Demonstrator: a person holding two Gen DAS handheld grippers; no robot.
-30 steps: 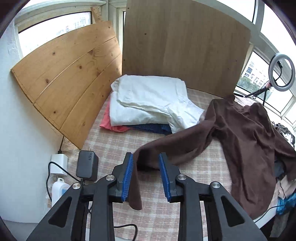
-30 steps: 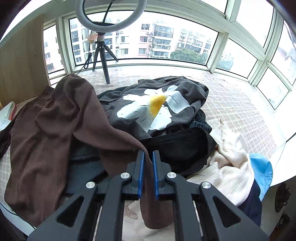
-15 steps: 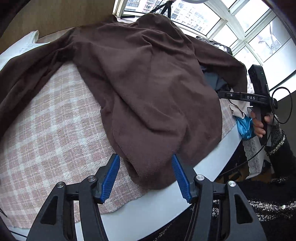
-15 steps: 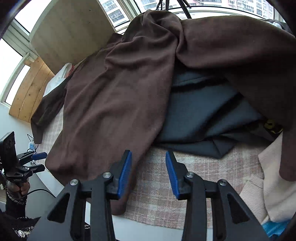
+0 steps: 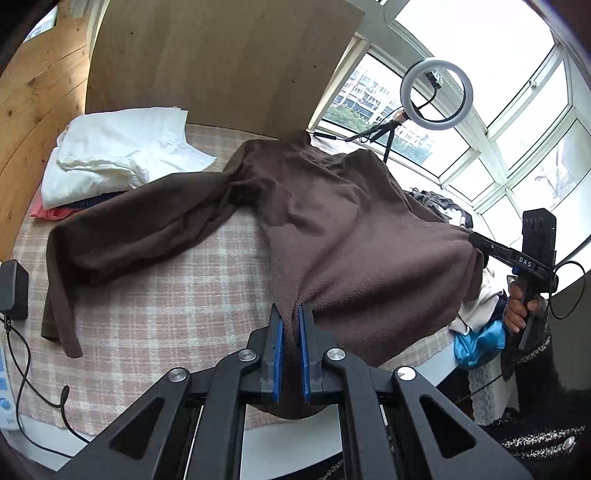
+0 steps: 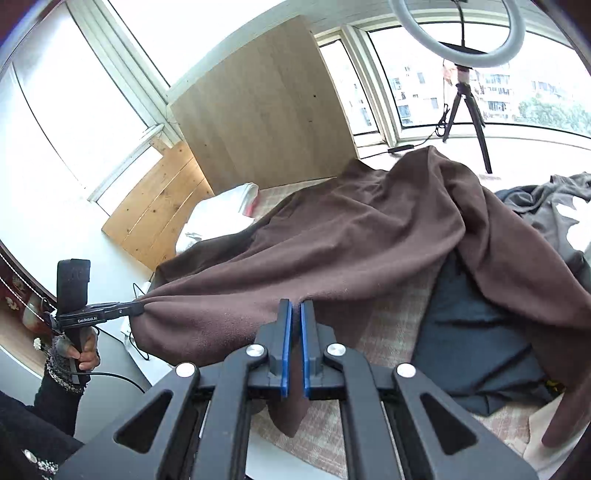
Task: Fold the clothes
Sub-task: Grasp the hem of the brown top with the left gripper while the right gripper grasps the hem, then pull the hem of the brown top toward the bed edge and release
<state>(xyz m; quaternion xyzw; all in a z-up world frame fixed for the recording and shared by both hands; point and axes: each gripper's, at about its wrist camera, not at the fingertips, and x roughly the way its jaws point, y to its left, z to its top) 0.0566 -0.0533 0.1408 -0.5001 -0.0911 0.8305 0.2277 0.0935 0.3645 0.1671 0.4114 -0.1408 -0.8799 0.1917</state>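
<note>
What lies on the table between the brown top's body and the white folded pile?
The brown top has its own sleeve stretched across there, over the bare checked cloth, reaching the pile. The left wrist view shows it.

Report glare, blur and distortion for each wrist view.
Left wrist view: windows blown out white, fisheye bends the wooden board, brown sweater sharp. Right wrist view: window overexposed at left, ring light curved, dark corners, no motion blur.
</note>
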